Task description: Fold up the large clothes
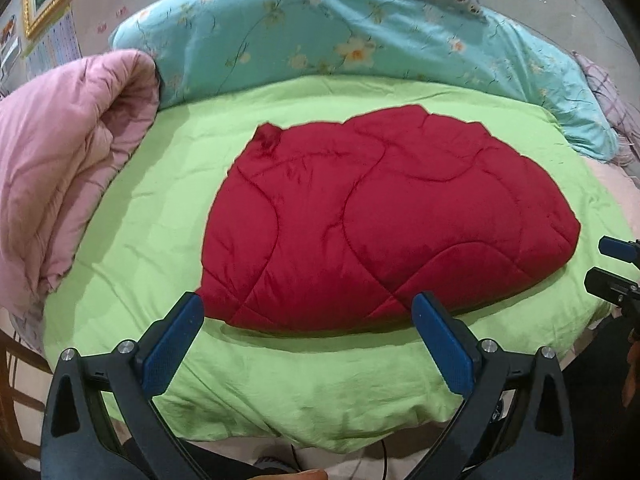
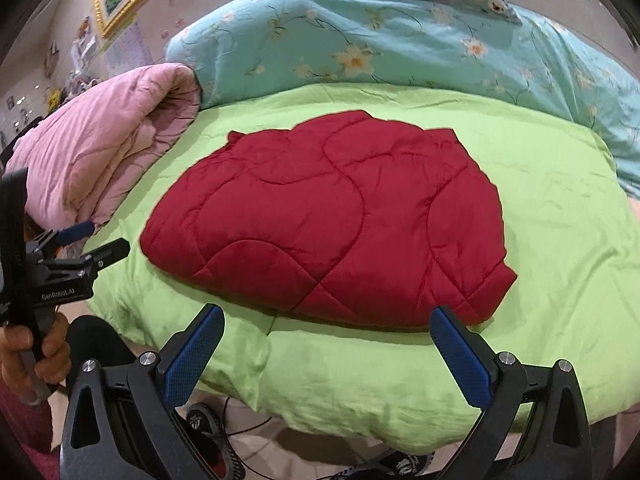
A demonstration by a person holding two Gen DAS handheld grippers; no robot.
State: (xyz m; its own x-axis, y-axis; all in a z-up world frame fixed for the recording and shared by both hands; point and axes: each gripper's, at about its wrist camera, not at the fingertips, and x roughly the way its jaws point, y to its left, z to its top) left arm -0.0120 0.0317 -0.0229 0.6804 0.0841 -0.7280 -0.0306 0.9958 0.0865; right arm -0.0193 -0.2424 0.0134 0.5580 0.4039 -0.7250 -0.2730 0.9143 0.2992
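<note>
Both grippers hang with fingers spread wide and empty at the near edge of the bed, facing a folded red quilted garment.

The left gripper (image 1: pixel 308 312) sits at 6 o'clock in its own view, its blue pads apart and just short of the red garment (image 1: pixel 384 220), whose near edge lies between the two fingertips. The right gripper (image 2: pixel 326 324) is posed the same way, pads apart, close to the garment's (image 2: pixel 332 224) near hem without touching it. The garment lies flat in the middle of the green sheet (image 1: pixel 132 248), with bare sheet all around. A rolled pink quilt (image 1: pixel 60 168) crowds 9 o'clock; a blue flowered quilt (image 1: pixel 320 36) walls off 12 o'clock. The garment's far edge looks rumpled, though the lens bends it.
</note>
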